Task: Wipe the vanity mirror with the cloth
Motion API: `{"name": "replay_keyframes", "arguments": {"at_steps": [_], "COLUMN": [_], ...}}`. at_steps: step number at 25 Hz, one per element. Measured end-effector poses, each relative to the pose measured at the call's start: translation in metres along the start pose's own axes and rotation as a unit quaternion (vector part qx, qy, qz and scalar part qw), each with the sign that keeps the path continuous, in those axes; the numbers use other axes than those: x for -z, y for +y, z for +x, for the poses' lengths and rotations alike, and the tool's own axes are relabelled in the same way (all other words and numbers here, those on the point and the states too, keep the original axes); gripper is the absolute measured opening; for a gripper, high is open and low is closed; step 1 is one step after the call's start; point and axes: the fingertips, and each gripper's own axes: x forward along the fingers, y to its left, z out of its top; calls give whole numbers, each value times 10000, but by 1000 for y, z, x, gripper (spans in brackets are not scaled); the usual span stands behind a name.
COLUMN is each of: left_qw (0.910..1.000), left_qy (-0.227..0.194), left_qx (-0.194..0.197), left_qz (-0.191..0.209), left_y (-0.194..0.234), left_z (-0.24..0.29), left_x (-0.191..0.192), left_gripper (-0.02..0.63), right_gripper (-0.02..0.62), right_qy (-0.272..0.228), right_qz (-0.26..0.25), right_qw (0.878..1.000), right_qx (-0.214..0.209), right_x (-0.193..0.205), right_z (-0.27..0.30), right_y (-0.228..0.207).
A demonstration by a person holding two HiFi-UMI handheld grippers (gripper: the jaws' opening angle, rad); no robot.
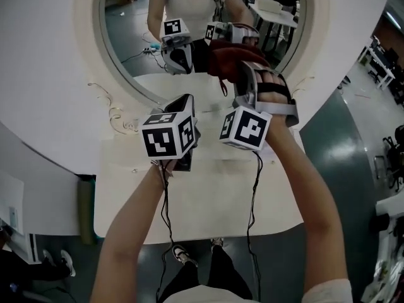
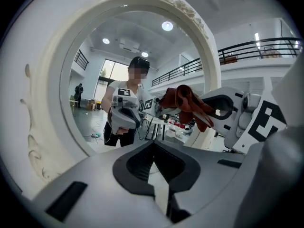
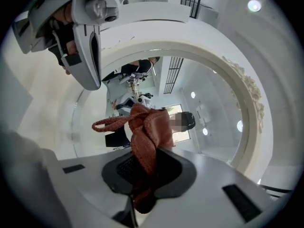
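The round vanity mirror [image 1: 208, 17] stands in a wide white ornate frame [image 1: 88, 62] on a pale table [image 1: 208, 201]. My right gripper [image 1: 243, 76] is shut on a dark red cloth [image 1: 235, 59], which it holds up at the lower right of the glass. In the right gripper view the cloth [image 3: 149, 137] bunches out of the jaws [image 3: 142, 186] towards the mirror [image 3: 213, 122]. My left gripper [image 1: 182, 103] hovers left of it near the frame's bottom edge, its jaws [image 2: 159, 186] shut with nothing in them. From the left gripper view the cloth [image 2: 187, 103] hangs at the right.
The mirror reflects both grippers and the person holding them. The table's front edge lies near the person's feet [image 1: 183, 254], with grey-green floor [image 1: 334, 144] to the right. A cylindrical thing [image 1: 86, 210] stands at the table's left edge. Cables [image 1: 165, 207] trail from both grippers.
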Motion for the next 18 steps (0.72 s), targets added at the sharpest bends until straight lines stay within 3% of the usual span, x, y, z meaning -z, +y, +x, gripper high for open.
{"name": "replay_keyframes", "arguments": {"at_steps": [9,18], "left_qw": [9968,9954], "left_qy": [679,741], "left_qx": [-214,-450], "left_qz": [-352,-408], "left_y": [38,58], "left_z": [-3,-15], "left_x": [111,116], "left_gripper": [5,5], "right_gripper": [58,58], "right_qy": [108,200], "right_qz": [-37,-164], "right_qw": [9945,9904], "right_qx": [-1043,-1358], "right_x": [-5,-2], "right_z": [-4,-4], "right_y": [143,170]}}
